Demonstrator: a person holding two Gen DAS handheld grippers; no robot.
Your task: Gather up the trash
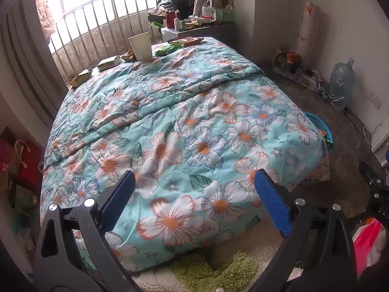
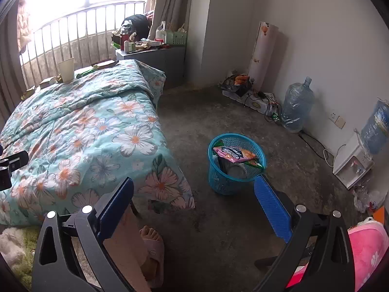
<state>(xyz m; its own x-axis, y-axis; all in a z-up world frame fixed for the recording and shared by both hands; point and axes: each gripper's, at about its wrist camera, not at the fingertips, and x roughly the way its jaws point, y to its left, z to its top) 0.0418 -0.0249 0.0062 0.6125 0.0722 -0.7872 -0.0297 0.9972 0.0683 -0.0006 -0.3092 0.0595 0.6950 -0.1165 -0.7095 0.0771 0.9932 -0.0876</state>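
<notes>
A paper cup [image 1: 140, 45] stands at the far end of the floral bed [image 1: 184, 131], with several snack wrappers around it: a green one [image 1: 167, 49], a flat packet [image 1: 186, 41], a yellow-green packet [image 1: 108, 62] and another at the left edge [image 1: 80, 78]. The cup [image 2: 66, 69] and wrappers also show in the right wrist view. A blue trash basket [image 2: 234, 163] on the floor beside the bed holds a pink snack bag [image 2: 233, 153]. My left gripper [image 1: 194, 189] is open and empty over the near end of the bed. My right gripper [image 2: 194, 194] is open and empty above the floor, near the basket.
A cluttered nightstand [image 2: 155, 56] stands beyond the bed by a metal railing [image 1: 97, 22]. Water jugs [image 2: 297, 104], a dispenser [image 2: 352, 165], cables and boxes line the right wall. A person's slippered foot [image 2: 152, 248] and a green rug [image 1: 214, 270] lie below me.
</notes>
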